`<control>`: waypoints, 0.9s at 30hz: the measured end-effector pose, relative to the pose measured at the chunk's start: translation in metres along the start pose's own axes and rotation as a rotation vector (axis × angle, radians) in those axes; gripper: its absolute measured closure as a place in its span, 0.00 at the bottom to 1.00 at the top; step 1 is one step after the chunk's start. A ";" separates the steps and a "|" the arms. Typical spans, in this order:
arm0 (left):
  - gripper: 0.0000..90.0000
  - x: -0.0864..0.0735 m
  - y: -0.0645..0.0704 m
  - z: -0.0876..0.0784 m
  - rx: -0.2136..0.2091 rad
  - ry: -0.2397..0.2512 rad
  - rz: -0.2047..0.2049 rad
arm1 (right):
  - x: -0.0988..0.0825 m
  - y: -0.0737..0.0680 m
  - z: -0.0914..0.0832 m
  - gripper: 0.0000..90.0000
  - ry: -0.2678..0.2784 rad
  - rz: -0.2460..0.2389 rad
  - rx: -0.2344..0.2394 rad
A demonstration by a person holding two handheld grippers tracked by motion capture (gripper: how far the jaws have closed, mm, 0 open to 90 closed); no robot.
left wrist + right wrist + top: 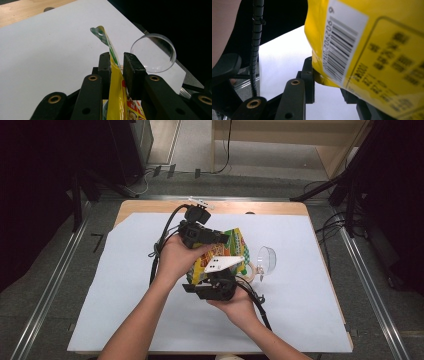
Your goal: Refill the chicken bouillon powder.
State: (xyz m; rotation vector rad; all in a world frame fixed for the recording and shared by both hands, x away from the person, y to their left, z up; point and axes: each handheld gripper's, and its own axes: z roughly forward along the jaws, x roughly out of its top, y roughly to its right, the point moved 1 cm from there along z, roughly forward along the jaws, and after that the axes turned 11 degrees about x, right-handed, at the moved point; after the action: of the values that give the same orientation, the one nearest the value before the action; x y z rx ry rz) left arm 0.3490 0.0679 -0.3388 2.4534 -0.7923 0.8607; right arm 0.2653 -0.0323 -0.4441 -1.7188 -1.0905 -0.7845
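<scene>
A glossy yellow snack bag point(231, 251), thin crinkled plastic film with green and red print, is held up above the middle of the tabletop point(150, 210), a little toward its far edge. The left tongs point(216, 239) grip it from the far side: in the left gripper view the two flat black pads stand narrowly apart with the bag's flattened, sealed top strip point(113, 62) pinched between them, the strip running up past the pads to a rounded green-checked tab with a small hang hole. The right tongs point(212, 282) have it from the near side; in the right gripper view the bag's lower corner point(329, 80) sits between the pads, the left pad pressed on the film, the other pad mostly hidden behind the bag. That face of the bag carries a white rectangular barcode label and blurred dark print inside a rounded outline.

A smooth white paper sheet point(125, 285) covers most of the light wooden tabletop, leaving bare wood along the far edge. A clear, round, shallow dish point(266, 259) of transparent plastic rests on the sheet just beside the bag, toward the right edge
</scene>
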 end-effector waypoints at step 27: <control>0.85 -0.004 0.003 -0.010 0.015 0.007 0.000 | 0.002 -0.004 0.004 0.78 0.000 -0.014 0.016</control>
State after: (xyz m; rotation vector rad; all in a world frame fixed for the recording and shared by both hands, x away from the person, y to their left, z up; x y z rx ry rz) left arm 0.3402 0.0723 -0.3337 2.4616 -0.7867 0.8780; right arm 0.2624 -0.0271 -0.4425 -1.6994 -1.1067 -0.7821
